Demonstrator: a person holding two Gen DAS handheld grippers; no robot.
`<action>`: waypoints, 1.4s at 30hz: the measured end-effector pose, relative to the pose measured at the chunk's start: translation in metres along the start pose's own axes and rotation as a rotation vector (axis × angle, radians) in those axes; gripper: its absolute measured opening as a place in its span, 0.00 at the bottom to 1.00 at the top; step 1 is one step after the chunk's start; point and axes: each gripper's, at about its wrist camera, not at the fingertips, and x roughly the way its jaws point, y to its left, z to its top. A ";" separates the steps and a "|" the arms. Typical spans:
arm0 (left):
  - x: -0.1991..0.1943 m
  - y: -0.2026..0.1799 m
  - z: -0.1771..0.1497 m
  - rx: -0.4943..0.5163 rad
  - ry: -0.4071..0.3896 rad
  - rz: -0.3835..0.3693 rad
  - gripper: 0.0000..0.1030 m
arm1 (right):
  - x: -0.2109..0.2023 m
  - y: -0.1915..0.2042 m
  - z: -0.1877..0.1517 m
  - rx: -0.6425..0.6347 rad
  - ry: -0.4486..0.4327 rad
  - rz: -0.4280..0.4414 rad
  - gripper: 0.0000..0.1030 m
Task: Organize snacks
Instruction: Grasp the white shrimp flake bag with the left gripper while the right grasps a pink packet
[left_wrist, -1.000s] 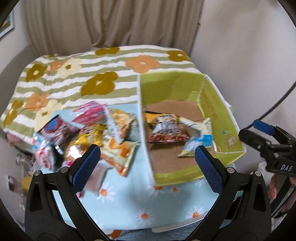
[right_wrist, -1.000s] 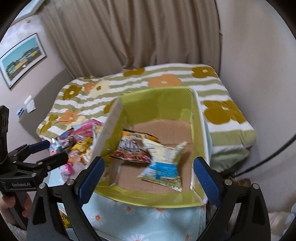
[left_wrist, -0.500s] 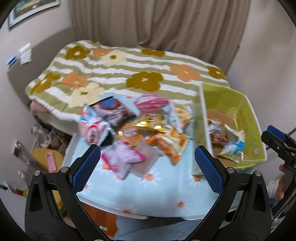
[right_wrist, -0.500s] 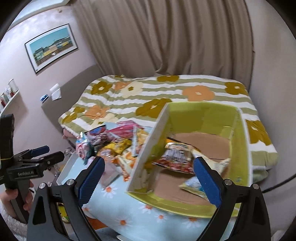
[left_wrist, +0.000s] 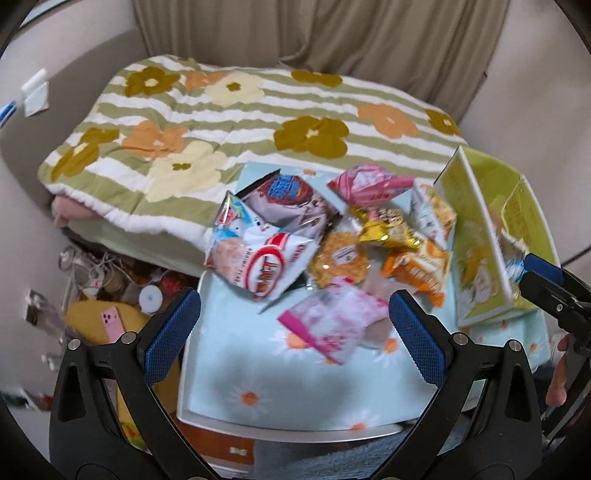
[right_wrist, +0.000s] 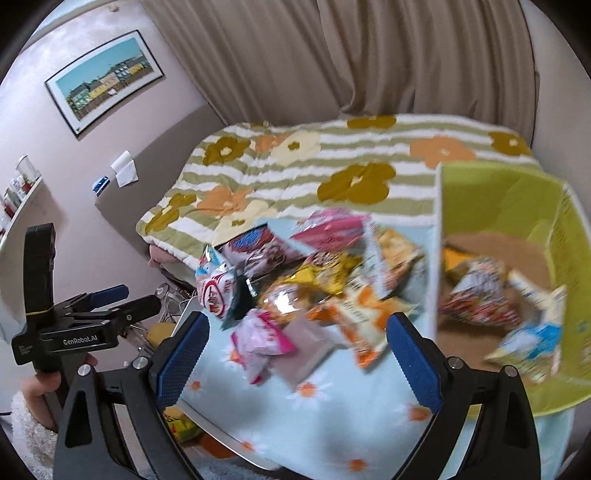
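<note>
A pile of several snack bags lies on a small table with a light blue daisy cloth (left_wrist: 280, 384). Nearest my left gripper (left_wrist: 293, 332) is a pink and white bag (left_wrist: 332, 317); a white and red bag (left_wrist: 266, 262) lies left of it. The left gripper is open and empty above the table's near side. A green cardboard box (right_wrist: 517, 206) stands at the table's right and holds two snack bags (right_wrist: 476, 295). My right gripper (right_wrist: 297, 350) is open and empty, hovering over the pile's near edge by an orange bag (right_wrist: 354, 317).
A bed with a striped flower blanket (left_wrist: 221, 122) lies behind the table. Floor clutter, a yellow cushion and a pink phone (left_wrist: 110, 325) sit left of the table. Curtains hang behind; a framed picture (right_wrist: 103, 81) is on the left wall.
Both grippers have swung left, away from the green box and toward the snack pile. Both stay open and empty. The snacks have not moved.
</note>
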 end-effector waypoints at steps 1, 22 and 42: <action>0.004 0.004 0.001 0.010 0.006 -0.009 0.98 | 0.006 0.004 -0.001 0.009 0.008 -0.004 0.93; 0.158 0.059 0.033 0.366 0.202 -0.237 0.98 | 0.131 0.044 -0.058 0.262 0.222 -0.142 0.93; 0.201 0.056 0.051 0.345 0.220 -0.292 0.98 | 0.157 0.056 -0.054 0.152 0.175 -0.175 0.93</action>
